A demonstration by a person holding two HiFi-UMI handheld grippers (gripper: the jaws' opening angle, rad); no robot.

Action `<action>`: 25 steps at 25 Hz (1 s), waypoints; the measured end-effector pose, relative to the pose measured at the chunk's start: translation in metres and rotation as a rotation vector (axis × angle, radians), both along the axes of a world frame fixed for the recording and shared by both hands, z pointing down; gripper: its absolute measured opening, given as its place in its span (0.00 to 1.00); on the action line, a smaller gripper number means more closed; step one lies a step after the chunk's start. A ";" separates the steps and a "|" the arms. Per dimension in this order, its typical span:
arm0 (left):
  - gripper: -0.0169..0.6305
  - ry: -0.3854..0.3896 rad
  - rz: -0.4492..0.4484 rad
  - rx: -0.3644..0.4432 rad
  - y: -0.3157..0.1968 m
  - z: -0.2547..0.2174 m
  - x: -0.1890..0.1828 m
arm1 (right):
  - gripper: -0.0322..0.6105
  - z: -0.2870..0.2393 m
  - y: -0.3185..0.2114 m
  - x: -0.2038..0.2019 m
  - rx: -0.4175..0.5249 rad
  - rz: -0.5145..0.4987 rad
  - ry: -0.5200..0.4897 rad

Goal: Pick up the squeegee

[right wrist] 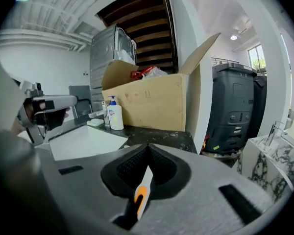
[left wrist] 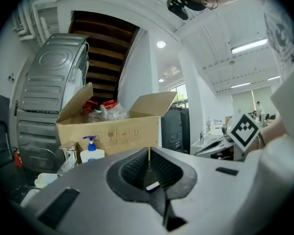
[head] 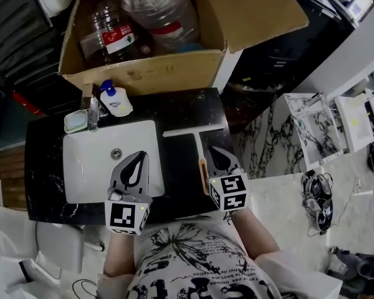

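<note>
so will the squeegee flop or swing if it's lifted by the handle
Probably stiff: the squeegee lies as a straight T on the counter. Likely light: its handle is thin. Gripped at the handle end, the wide blade may tip it down.

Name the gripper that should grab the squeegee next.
Right. The right gripper sits beside the squeegee handle on the counter, and its own view shows the orange-tipped handle beneath its jaws. The left gripper is over the white sink, farther away. The right jaws are shut and must open first.
</note>
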State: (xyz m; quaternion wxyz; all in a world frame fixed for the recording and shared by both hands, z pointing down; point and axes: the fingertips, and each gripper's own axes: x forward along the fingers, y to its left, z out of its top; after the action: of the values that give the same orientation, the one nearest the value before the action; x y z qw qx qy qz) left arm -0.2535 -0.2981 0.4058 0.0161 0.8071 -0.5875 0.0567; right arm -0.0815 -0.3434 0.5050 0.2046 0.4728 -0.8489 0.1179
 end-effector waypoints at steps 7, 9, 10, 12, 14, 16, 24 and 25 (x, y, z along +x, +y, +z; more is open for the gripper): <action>0.05 0.024 0.060 -0.058 -0.022 0.027 -0.026 | 0.11 0.053 -0.016 -0.014 -0.165 0.063 0.120; 0.05 0.033 0.072 -0.083 -0.026 0.036 -0.033 | 0.15 0.067 -0.021 -0.016 -0.203 0.082 0.143; 0.05 0.041 0.081 -0.101 -0.028 0.041 -0.036 | 0.17 0.073 -0.023 -0.017 -0.222 0.091 0.154; 0.05 0.050 0.108 -0.139 -0.030 0.053 -0.040 | 0.20 0.084 -0.026 -0.019 -0.263 0.115 0.167; 0.05 0.047 0.143 -0.176 -0.030 0.066 -0.040 | 0.21 0.095 -0.028 -0.020 -0.303 0.143 0.174; 0.05 0.044 0.166 -0.186 -0.031 0.075 -0.041 | 0.21 0.102 -0.029 -0.019 -0.340 0.167 0.181; 0.05 0.031 0.206 -0.204 -0.033 0.092 -0.048 | 0.17 0.119 -0.031 -0.014 -0.411 0.229 0.218; 0.05 0.027 0.206 -0.196 -0.033 0.094 -0.050 | 0.17 0.119 -0.032 -0.014 -0.406 0.232 0.224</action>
State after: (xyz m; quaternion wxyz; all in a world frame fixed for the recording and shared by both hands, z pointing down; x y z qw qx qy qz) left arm -0.3030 -0.3306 0.4994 0.0968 0.8583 -0.4931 0.1041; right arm -0.0954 -0.3751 0.6243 0.3731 0.5265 -0.7199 0.2557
